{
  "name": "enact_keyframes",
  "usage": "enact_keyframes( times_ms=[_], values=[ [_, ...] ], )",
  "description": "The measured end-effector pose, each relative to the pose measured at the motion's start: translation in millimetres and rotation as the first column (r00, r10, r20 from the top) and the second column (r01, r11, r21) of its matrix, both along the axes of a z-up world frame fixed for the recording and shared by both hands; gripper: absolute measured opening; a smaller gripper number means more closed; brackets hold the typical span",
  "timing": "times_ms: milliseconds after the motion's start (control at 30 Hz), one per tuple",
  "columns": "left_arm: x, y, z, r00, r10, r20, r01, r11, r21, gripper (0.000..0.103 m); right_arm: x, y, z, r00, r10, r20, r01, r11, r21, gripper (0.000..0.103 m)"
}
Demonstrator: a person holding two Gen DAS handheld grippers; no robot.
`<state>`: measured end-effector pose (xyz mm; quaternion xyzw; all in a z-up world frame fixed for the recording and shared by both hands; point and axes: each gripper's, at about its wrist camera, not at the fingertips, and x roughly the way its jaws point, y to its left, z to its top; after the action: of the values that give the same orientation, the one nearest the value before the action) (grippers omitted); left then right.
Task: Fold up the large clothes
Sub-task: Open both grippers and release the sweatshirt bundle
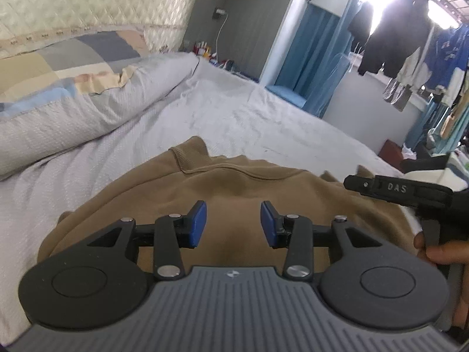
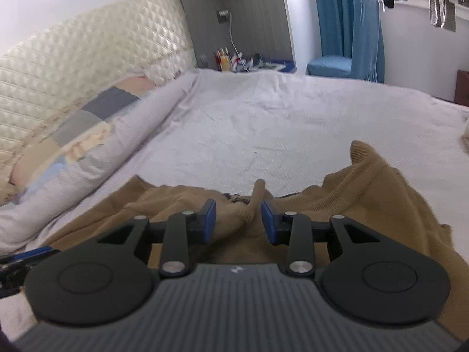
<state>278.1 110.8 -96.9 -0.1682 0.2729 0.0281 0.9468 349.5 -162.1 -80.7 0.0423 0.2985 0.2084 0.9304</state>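
Note:
A brown sweater [image 1: 234, 184] lies spread on the bed's pale sheet [image 1: 249, 117], its ribbed collar edge towards the far side. My left gripper [image 1: 233, 223] hovers over the middle of it, jaws apart, nothing between the blue pads. In the left wrist view my right gripper [image 1: 351, 183] reaches in from the right edge over the sweater, with a hand [image 1: 439, 252] on its grip. In the right wrist view my right gripper [image 2: 239, 220] stands open above the sweater [image 2: 366, 193]. A raised ridge of the cloth [image 2: 256, 196] pokes up between the pads, close to the right one, unpinched.
A rolled quilt with patchwork cover [image 1: 88, 96] runs along the left side by the padded headboard [image 2: 73, 58]. A cluttered bedside shelf [image 2: 243, 61] sits at the far end. Blue curtains [image 1: 316, 58] and hanging clothes [image 1: 395, 35] fill the right by the window.

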Motion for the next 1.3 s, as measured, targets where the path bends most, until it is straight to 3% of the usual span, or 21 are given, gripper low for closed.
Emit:
enact_keyframes(
  times_ms=[233,433,633,800,933,1067,1167,1300],
  values=[
    [-58,-27,13,0.998,-0.036,0.047,0.035,0.999,0.022,0.046,-71,-27,17,0.999,0.001,0.032,-0.002,1.000,0.025,0.037],
    [-93,-41,6,0.998,-0.060,0.033,0.060,0.998,0.000,0.046,-122,-54,11,0.999,-0.037,0.012,0.036,0.998,0.058,0.037],
    [-105,-46,-10,0.998,-0.069,-0.013,0.068,0.997,-0.028,0.046,-154,-86,-9,0.993,-0.093,-0.072,0.104,0.982,0.159,0.040],
    [-96,-30,-21,0.998,-0.023,-0.052,0.019,0.996,-0.085,0.053,-148,-106,-31,0.967,-0.097,-0.237,0.167,0.941,0.294,0.040],
    [-88,-14,-32,0.996,-0.003,-0.090,-0.011,0.987,-0.160,0.063,-144,-111,-38,0.951,-0.155,-0.267,0.232,0.929,0.287,0.040],
    [-78,2,-44,0.991,0.026,-0.133,-0.056,0.973,-0.226,0.070,-140,-118,-49,0.934,-0.168,-0.317,0.280,0.893,0.352,0.076],
    [-75,12,-51,0.988,0.049,-0.147,-0.088,0.958,-0.272,0.076,-136,-126,-57,0.922,-0.185,-0.341,0.313,0.873,0.373,0.085],
    [-78,30,-60,0.984,0.105,-0.144,-0.149,0.928,-0.343,0.087,-124,-138,-74,0.885,-0.201,-0.420,0.388,0.818,0.424,0.085]
  ],
)
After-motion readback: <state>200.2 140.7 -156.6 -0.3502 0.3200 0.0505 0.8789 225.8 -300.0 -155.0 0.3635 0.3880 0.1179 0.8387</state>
